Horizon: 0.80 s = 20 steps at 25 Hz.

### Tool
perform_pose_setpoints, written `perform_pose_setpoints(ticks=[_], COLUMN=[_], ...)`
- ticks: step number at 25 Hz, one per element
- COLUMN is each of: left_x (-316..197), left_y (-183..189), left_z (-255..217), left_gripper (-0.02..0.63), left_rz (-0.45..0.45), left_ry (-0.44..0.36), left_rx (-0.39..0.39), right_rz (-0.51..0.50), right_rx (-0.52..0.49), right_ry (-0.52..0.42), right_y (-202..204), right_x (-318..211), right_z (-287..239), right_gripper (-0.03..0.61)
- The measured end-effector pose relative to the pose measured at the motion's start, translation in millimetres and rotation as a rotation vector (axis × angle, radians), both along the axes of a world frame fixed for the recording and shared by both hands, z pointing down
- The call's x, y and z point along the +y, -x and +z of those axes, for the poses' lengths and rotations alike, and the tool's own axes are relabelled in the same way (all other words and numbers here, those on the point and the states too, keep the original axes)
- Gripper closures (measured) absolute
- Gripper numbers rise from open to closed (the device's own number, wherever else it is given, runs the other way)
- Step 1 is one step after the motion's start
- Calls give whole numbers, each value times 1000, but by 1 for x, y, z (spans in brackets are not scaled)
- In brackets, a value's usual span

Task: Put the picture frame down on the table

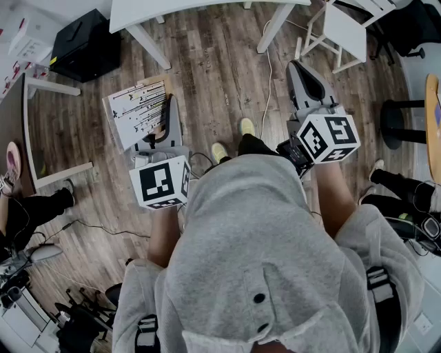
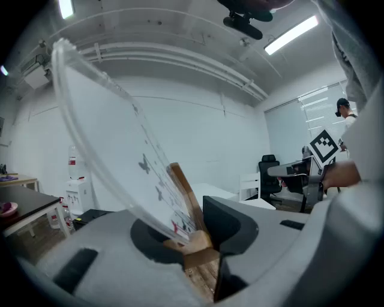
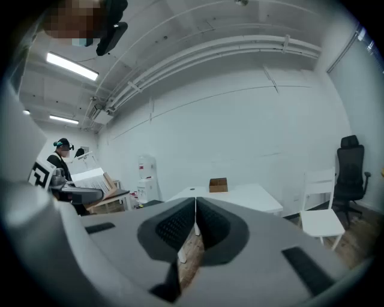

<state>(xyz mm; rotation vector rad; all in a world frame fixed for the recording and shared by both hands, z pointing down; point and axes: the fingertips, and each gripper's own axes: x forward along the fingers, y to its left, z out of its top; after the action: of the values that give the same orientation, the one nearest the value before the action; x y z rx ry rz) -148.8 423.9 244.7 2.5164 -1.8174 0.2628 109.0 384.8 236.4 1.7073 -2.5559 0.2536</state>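
The picture frame [image 1: 138, 112] has a white print with dark marks under a clear pane and a wooden back. My left gripper [image 1: 167, 116] is shut on its lower edge and holds it in the air above the wooden floor. In the left gripper view the frame [image 2: 120, 156] leans up and to the left out of the jaws, and the gripper [image 2: 193, 238] pinches its wooden corner. My right gripper [image 1: 298, 69] is held out level at the right, shut with nothing in it. In the right gripper view the gripper [image 3: 195, 210] has its pads pressed together.
A white table [image 1: 200, 10] stands ahead, seen with a small cardboard box [image 3: 218, 184] on it. A white chair [image 1: 344, 31] is at the right, a black case [image 1: 86, 45] at the left, a dark table [image 1: 14, 117] further left. Seated people's legs [image 1: 34, 207] flank me.
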Motion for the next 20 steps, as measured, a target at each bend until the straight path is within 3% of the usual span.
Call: perform_pose_setpoints(ticks=[14,20], left_x=[-4,-23], left_y=[-2,-12], left_z=[4,4], left_gripper=[500,500], left_rz=[57,61], left_ry=[-18,-22], left_rx=[9,-1], right_rz=[13,-39], right_rx=[-5,-9], right_ry=[-46,-40], right_y=[15,17], right_x=[5,-16], right_z=[-5,1], right_gripper=[552,552])
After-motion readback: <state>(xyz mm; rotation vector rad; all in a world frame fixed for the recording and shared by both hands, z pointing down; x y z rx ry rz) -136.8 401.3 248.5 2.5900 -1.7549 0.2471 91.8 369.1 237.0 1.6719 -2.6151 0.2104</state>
